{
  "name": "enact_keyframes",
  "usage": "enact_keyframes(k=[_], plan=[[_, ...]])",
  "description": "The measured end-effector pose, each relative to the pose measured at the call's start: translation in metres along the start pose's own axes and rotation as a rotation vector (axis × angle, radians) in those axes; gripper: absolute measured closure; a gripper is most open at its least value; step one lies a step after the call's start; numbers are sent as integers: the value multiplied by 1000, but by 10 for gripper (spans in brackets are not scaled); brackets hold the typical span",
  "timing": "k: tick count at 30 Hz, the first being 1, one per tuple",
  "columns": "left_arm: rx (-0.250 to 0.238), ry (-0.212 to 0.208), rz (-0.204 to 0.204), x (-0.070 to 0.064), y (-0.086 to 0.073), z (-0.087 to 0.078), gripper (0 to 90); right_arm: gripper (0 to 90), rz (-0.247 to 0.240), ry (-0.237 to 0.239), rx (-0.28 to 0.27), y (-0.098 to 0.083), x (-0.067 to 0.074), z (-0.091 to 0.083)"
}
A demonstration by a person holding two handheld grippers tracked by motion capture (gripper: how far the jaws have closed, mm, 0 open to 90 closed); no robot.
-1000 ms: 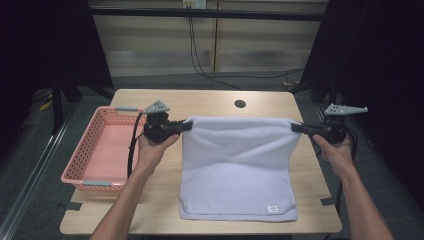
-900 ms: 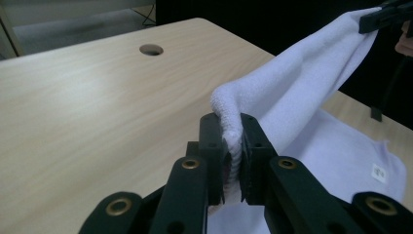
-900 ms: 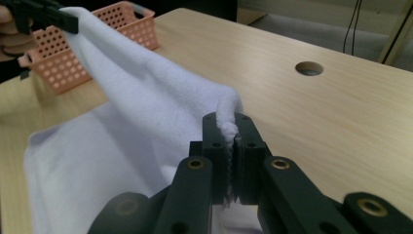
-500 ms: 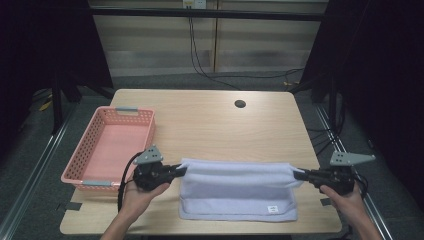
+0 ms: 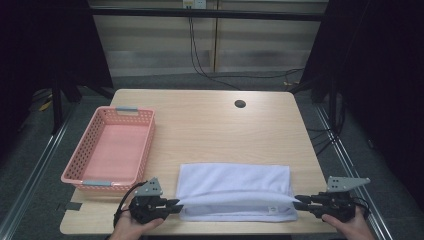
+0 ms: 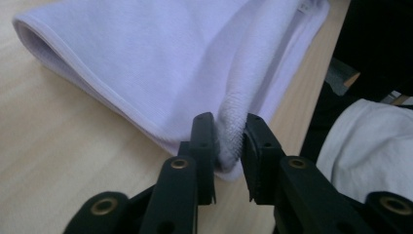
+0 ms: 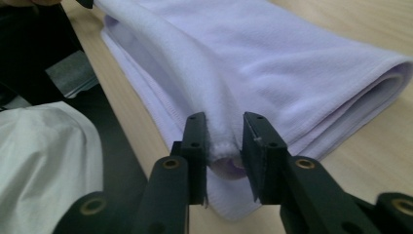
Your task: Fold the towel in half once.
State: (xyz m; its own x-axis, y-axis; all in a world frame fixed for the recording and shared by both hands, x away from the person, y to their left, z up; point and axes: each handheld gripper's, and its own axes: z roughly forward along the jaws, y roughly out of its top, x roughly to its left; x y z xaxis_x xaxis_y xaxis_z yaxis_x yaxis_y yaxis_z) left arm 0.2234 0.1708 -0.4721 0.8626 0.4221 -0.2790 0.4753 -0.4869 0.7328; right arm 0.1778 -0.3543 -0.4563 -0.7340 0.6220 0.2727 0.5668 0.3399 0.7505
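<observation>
A pale lilac towel lies folded in half near the table's front edge, its fold on the far side. My left gripper is at the towel's near left corner and my right gripper at its near right corner, both low over the table. In the left gripper view the towel has its corner hem between the left gripper jaws, which have just been opening and stand slack around it. In the right gripper view the towel sits loose between the right gripper jaws, also just opening.
A pink mesh basket with nothing in it stands at the left of the wooden table. A round cable hole is at the back right. The table's front edge runs just under both grippers.
Both grippers carried the towel's far edge toward the front edge and down, folding it in half. The raised edge now lies on the lower layer, and the jaws have loosened.
</observation>
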Motion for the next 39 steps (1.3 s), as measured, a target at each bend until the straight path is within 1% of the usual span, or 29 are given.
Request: enact_keyframes(k=[2, 3, 4, 5, 6, 7, 9, 11, 12, 13, 14, 17, 19, 20, 22, 23, 24, 25, 26, 27, 28, 29, 30, 32, 33, 35, 37, 38, 39], plan=[[-1, -2, 5, -1, -3, -3, 736, 691, 4, 9, 1, -2, 1, -1], [-15, -12, 8, -3, -5, -8, 709, 637, -5, 8, 3, -5, 6, -4], [-15, -12, 8, -3, -5, -8, 703, 637, -5, 8, 3, -5, 6, -4], [-38, -14, 2, -1, -4, -14, 693, 624, -2, 7, -11, -6, 7, -8], [-38, -14, 2, -1, -4, -14, 679, 624, -2, 7, -11, -6, 7, -8], [-70, -20, -15, 4, 0, -16, 669, 614, 5, -3, -31, -4, 6, -10], [-83, -8, -13, 6, 3, -16, 674, 610, 5, -9, -36, -3, 5, -9], [-81, 25, -25, 12, 13, -8, 679, 602, 7, -35, -32, 3, 0, -4], [-78, 24, -30, 15, 16, -4, 681, 591, 8, -45, -35, 5, -1, 0], [-69, 22, -25, 17, 20, 1, 679, 579, 7, -43, -34, 8, -3, 3], [-59, 28, -23, 19, 23, 6, 674, 581, -5, -23, -32, 11, -4, 4], [-37, 26, -21, 25, 32, 18, 676, 572, -17, -36, -54, 18, -3, 0], [-17, 32, -9, 31, 37, 25, 680, 562, -15, -42, -67, 21, -3, -4], [-13, 33, -16, 33, 39, 28, 685, 562, -17, -43, -78, 22, -3, -6], [0, 48, -12, 38, 42, 34, 695, 563, -7, -68, -82, 24, -3, -5], [8, 61, -15, 40, 43, 37, 700, 562, -5, -76, -79, 24, -4, -3], [14, 60, -21, 43, 43, 40, 704, 552, 13, -81, -76, 23, -5, 2], [27, 61, -25, 45, 43, 43, 710, 542, 24, -79, -62, 22, -7, 9], [41, 73, -28, 46, 42, 46, 711, 535, 23, -91, -44, 22, -8, 18], [54, 68, -34, 47, 41, 50, 714, 512, 32, -109, -14, 21, -9, 27], [68, 79, -20, 47, 39, 52, 712, 510, 31, -117, 9, 20, -11, 36], [63, 92, -5, 45, 36, 56, 710, 501, 35, -126, 27, 19, -13, 44], [63, 92, -4, 44, 36, 56, 680, 488, 22, -154, 62, 19, -16, 54], [60, 94, -13, 44, 36, 57, 668, 488, 8, -166, 78, 20, -16, 57], [53, 93, -24, 44, 35, 58, 668, 485, -2, -214, 52, 24, -18, 61], [57, 92, -20, 44, 35, 58, 669, 475, -6, -229, 72, 25, -20, 67], [57, 83, -27, 45, 36, 59, 673, 468, -16, -233, 134, 22, -22, 78], [57, 83, -27, 45, 36, 59, 674, 484, -20, -233, 133, 23, -21, 79], [58, 81, -24, 45, 36, 59, 674, 529, -17, -238, 126, 23, -23, 79]])
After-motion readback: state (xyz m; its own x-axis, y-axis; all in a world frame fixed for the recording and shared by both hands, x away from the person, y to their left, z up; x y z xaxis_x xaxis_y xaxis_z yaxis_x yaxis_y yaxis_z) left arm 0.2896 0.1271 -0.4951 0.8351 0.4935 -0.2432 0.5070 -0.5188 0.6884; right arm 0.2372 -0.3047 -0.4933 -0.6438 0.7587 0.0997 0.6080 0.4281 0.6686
